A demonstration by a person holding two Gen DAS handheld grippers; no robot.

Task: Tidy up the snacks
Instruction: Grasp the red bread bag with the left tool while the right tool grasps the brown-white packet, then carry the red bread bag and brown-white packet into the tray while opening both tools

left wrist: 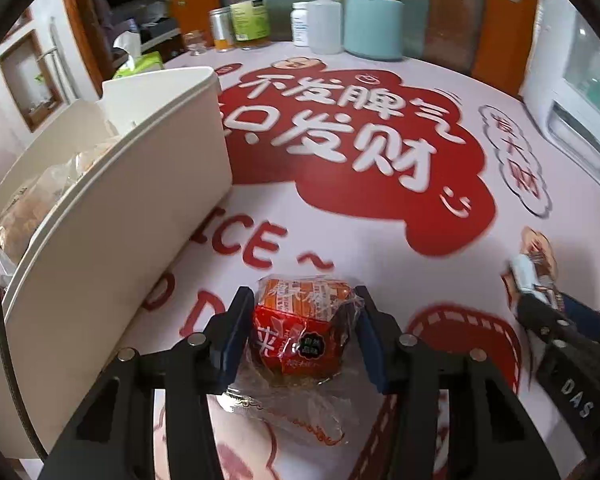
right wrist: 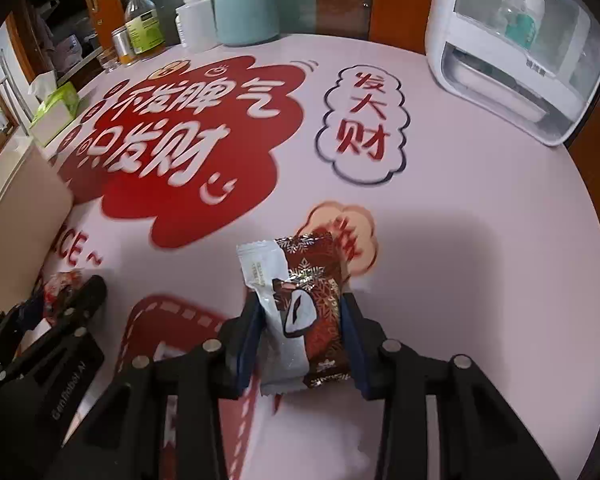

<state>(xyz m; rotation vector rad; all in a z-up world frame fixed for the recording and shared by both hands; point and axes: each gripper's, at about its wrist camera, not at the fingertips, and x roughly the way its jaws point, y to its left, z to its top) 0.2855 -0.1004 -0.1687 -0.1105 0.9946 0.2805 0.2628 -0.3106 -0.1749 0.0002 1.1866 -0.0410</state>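
Left tool [left wrist: 300,332]: I have it clamped on the red snack pack [left wrist: 300,332].
Right tool [right wrist: 302,332]: I'm gripping the brown wafer packet [right wrist: 312,308].
Risk: slippery film may slide out before the white bin [left wrist: 112,216].

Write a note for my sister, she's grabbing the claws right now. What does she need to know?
Left claw: shut on the orange-red snack, low over the table.
Right claw: shut on the brown-and-white snack, also close to the table.
Bin: the white one, to the left of the left claw, with a few wrapped snacks already inside.
Done: both snacks gripped.
Left: carry each one over and drop it in the bin. I see no other loose snacks on the table, but the views don't cover all of it.
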